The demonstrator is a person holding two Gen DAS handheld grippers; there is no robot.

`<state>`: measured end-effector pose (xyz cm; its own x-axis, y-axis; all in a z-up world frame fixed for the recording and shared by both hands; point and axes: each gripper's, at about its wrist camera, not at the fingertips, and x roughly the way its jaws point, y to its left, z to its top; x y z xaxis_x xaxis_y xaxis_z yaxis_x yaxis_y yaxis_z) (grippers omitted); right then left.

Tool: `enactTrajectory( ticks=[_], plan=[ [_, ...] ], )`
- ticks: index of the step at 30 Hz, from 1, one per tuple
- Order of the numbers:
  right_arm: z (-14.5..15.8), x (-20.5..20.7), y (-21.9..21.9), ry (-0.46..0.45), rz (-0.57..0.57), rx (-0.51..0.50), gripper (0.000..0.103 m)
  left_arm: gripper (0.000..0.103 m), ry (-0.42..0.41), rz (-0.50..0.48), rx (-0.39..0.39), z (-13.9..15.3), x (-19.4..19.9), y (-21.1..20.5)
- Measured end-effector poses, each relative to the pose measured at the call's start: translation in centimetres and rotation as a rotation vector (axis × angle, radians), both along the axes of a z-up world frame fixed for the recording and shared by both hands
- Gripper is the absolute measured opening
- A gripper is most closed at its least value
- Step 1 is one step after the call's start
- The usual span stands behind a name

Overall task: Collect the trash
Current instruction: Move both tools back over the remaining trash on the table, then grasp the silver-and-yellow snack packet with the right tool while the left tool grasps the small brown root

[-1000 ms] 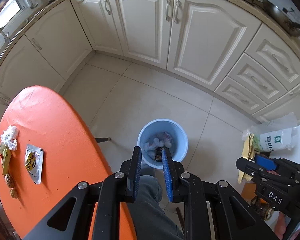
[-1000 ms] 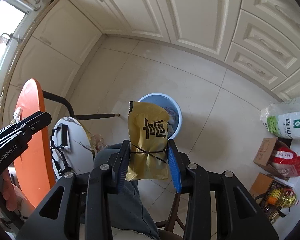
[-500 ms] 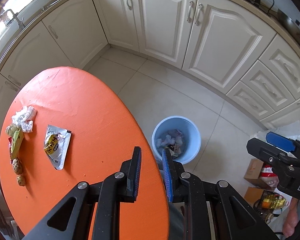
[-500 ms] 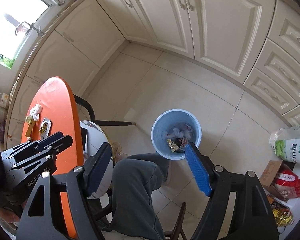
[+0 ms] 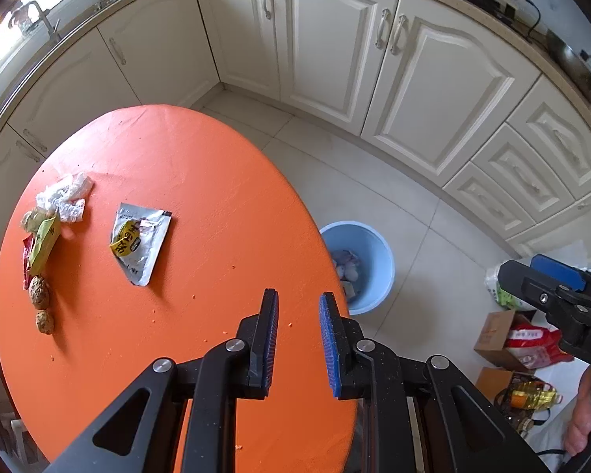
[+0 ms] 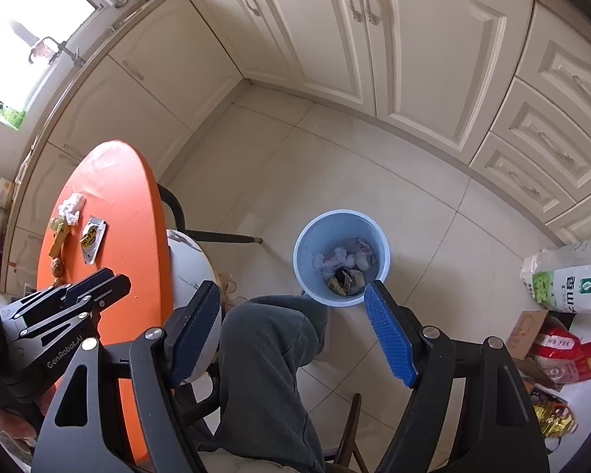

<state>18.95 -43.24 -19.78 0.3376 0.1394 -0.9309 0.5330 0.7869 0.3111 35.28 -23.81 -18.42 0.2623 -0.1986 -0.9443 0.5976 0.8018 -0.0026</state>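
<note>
Orange table (image 5: 201,205) now fills most of my left view, where one second ago I saw mainly floor and the bin (image 5: 368,252). My left gripper (image 5: 295,339) has come over the table edge; its fingers are nearly closed, with a narrow gap and nothing between them. My right gripper (image 6: 295,327) held a yellow packet one second ago. Its jaws have just been opening, they stand wide now and are empty, and a yellow packet lies among the trash in the bin (image 6: 307,236), so I judge that piece is delivered.

Four kinds of trash remain on the table: a silver packet (image 5: 140,242), a tissue (image 5: 65,195), a yellow wrapper (image 5: 43,242) and two brown lumps (image 5: 39,295). I think the silver packet is the next to take.

Only the right view shows the inside of the bin fully, and my knee (image 6: 264,339) between the fingers. The left view shows the trash on the table much clearer.
</note>
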Motion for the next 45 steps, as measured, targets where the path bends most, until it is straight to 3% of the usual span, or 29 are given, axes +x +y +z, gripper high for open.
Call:
enactTrajectory(
  ticks=[17,24,30,34,45],
  plan=[
    [3.7,4.3,10.8,-0.037,0.211,-0.057,0.08,0.018,-0.043,0.187,-0.063,4.7,-1.3,15.1],
    [4.3,8.0,16.3,-0.044,0.332,-0.067,0.081,0.028,-0.05,0.307,-0.087,6.4,-0.3,21.7],
    [3.9,11.6,20.2,-0.015,0.417,-0.078,0.081,0.03,-0.036,0.395,-0.107,7.0,0.6,25.9],
    [3.2,14.0,22.1,0.016,0.462,-0.078,0.083,0.044,-0.029,0.438,-0.114,6.9,1.8,28.1],
    [-0.5,20.2,24.0,0.118,0.488,-0.076,0.084,0.053,0.031,0.503,-0.132,4.6,5.9,30.4]
  ],
)
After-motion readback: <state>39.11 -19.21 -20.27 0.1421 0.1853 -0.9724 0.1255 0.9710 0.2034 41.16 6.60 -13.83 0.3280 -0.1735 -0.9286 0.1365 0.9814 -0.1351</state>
